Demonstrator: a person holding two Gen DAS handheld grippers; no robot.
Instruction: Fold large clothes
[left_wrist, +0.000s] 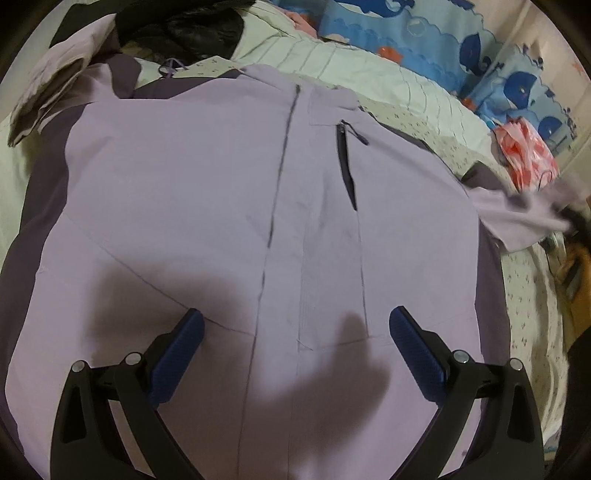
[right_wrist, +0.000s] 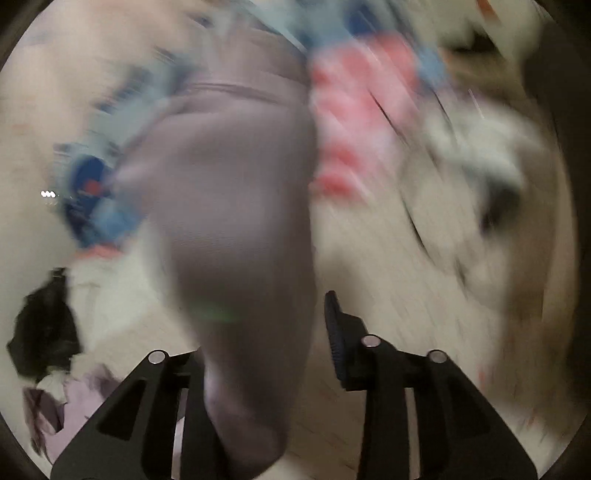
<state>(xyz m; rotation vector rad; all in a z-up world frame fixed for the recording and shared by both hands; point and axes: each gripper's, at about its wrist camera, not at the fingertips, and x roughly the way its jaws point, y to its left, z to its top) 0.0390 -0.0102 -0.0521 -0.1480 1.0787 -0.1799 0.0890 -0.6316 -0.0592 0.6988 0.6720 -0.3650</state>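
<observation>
Hovering left gripper (left_wrist: 295, 332), jaws spread, over jacket (left_wrist: 229, 206) on bed (left_wrist: 406, 96); zipper running straight ahead. Lifting sleeve (right_wrist: 236, 206) with right gripper (right_wrist: 266, 332) near bed's right edge; pinch unconfirmed, blurred.

left wrist: looks steeply down, close over jacket (left_wrist: 229, 206) spread on bed (left_wrist: 417, 96) | right wrist: looks down along its fingers, very near a sleeve (right_wrist: 236, 206), badly blurred | shared: lilac jacket, bed, pink bag (left_wrist: 528, 151)
</observation>
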